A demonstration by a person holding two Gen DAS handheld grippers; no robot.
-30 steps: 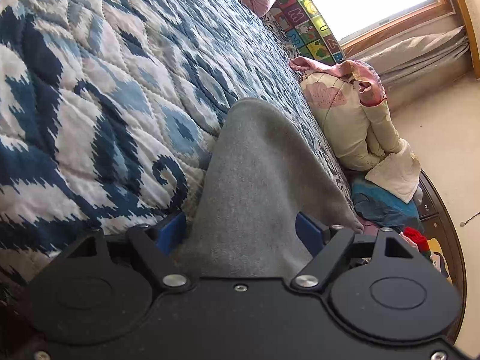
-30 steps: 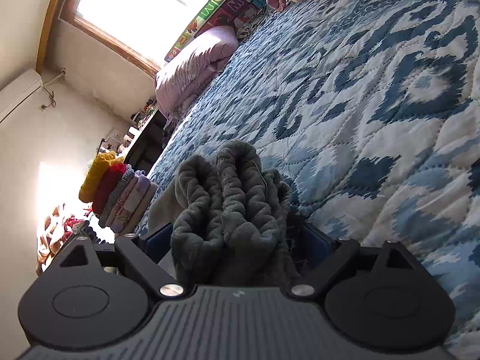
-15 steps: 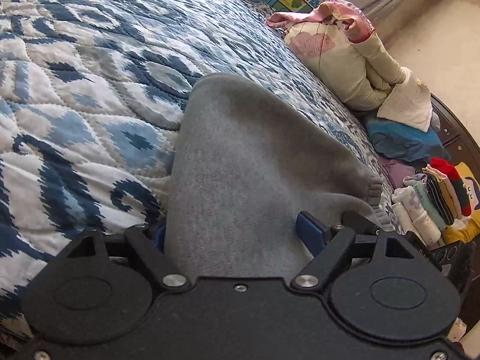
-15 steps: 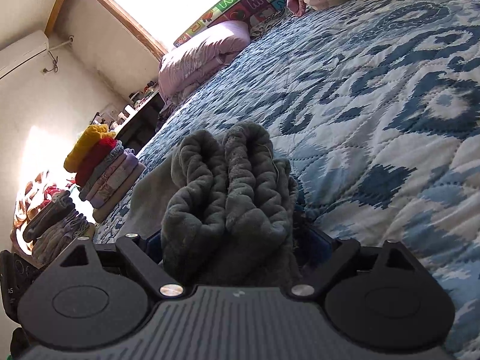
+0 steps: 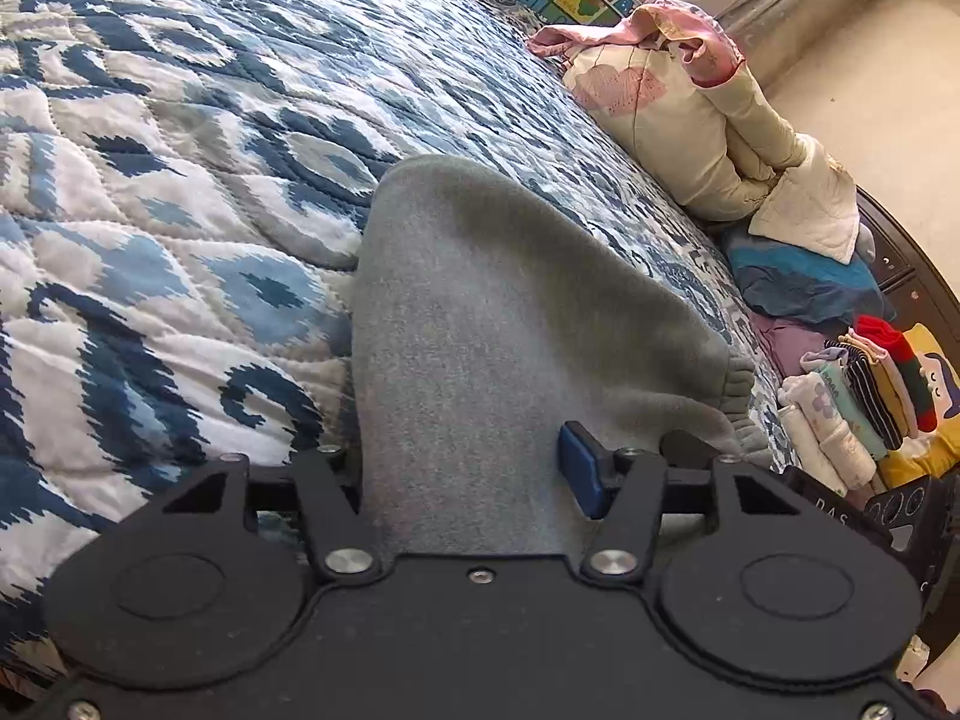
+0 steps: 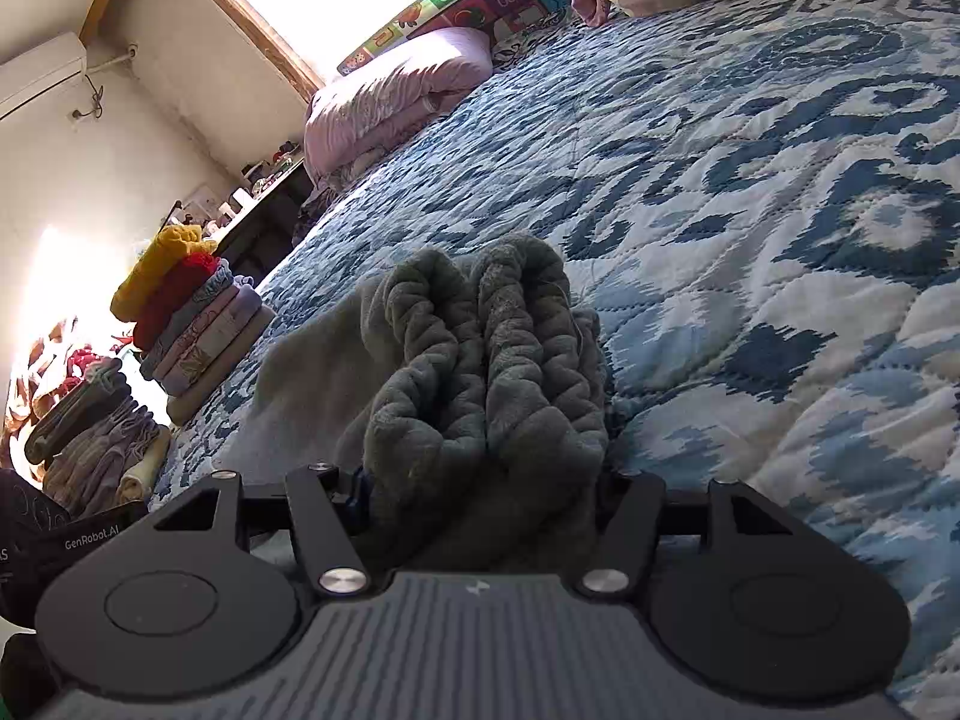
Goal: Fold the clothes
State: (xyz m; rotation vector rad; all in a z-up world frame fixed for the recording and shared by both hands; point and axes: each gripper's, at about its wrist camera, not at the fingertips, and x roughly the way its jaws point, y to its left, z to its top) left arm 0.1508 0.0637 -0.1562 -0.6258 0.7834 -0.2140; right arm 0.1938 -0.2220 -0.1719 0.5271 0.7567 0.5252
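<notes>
A grey fleece garment point(image 5: 480, 324) lies on the blue-and-white quilt point(image 5: 150, 228). One smooth folded end of it runs back between the fingers of my left gripper point(image 5: 465, 477). Those jaws are closing and the cloth fills the gap, reaching the blue right pad point(image 5: 581, 474); the left pad is hidden. In the right wrist view the garment's bunched ribbed cuffs point(image 6: 486, 372) stand up between the fingers of my right gripper point(image 6: 480, 498). Its jaws are also closing, the cloth is squeezed between them, and both pads are covered.
Stacks of folded clothes point(image 6: 192, 324) line the bed's edge, also as a colourful row point(image 5: 864, 396). A cream bundle with pink trim point(image 5: 690, 120) and blue cloth point(image 5: 804, 282) lie along the same side. A lilac duvet point(image 6: 390, 102) sits by the window.
Both pairs of jaws have narrowed onto the grey garment. The left gripper has rolled, bringing the folded stack at the bed's edge into view. The right gripper has rolled slightly.
</notes>
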